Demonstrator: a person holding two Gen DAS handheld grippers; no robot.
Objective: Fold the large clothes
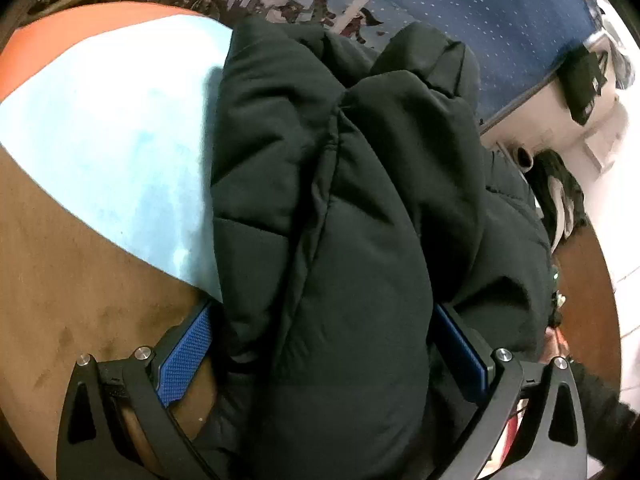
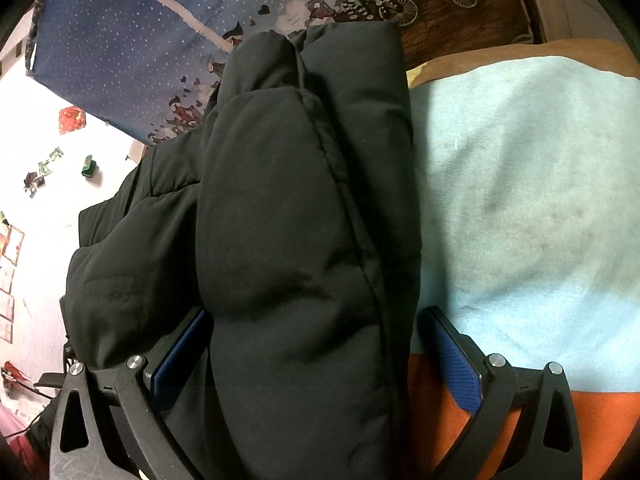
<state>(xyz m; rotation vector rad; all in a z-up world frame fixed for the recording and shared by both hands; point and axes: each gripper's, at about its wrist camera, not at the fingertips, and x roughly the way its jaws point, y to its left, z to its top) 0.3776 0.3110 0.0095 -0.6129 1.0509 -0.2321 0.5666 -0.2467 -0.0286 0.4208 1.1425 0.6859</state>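
both of my grippers are engaged on the same garment, a bulky black quilted puffer jacket [image 1: 340, 208]. left gripper [image 1: 320, 344]: its blue textured pads [image 1: 186, 354] sit either side of a thick bunched fold of the jacket, and i read the jaws as clamped around that padding, though held wide by its bulk. right gripper [image 2: 316, 356]: same picture, pads either side of a fat roll of the jacket [image 2: 304, 220], grasping it. the jacket lies on a pale blue cloth with an orange border [image 1: 104, 128], spread over a brown surface [image 1: 60, 264]; beyond it hangs a dark blue dotted fabric printed with cartoon figures, hearts and bicycles [image 2: 132, 52]. progress, my judgement: the jacket is already doubled over on itself, with layered panels stacked and one side edge lined up fairly straight against the pale cloth in the right wrist view, so at least one fold seems made. what remains looks like laying this gathered part down, flattening the puffed sections and squaring the bundle; how much of the garment hangs off the far side i cannot tell. writing: no brand tag or label visible on the jacket; small papers on the white wall [image 2: 48, 140] are too blurred to read.
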